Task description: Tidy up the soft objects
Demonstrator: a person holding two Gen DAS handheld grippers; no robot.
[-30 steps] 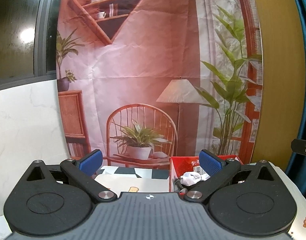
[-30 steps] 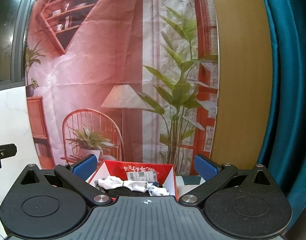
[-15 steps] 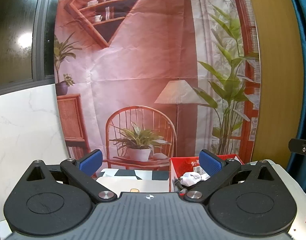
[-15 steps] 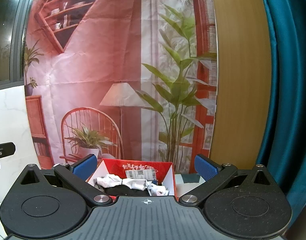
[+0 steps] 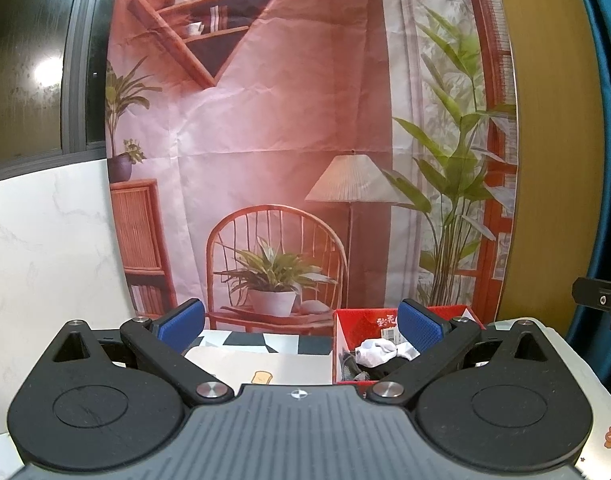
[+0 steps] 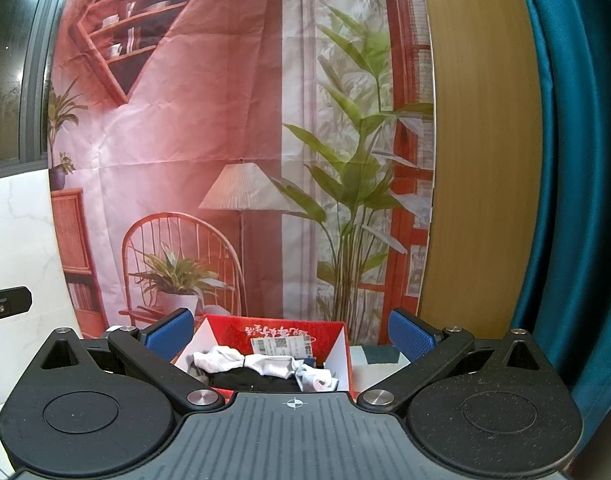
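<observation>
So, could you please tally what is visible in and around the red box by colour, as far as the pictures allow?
Red box: 1
White soft pieces in the box: at least 2, tangled, so the exact count is unclear
Black soft heap beneath them: 1
Printed label on the back wall: 1
Total: at least 5

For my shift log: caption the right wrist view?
Open right gripper faces red box of white socks.

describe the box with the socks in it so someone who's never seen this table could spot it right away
Start at the big printed backdrop of a room with a chair and a lamp. At its foot, on the table, stands an open red box with white inner walls. It is the only red container there, with white socks and dark fabric piled inside and a barcode label on its back wall.
</observation>
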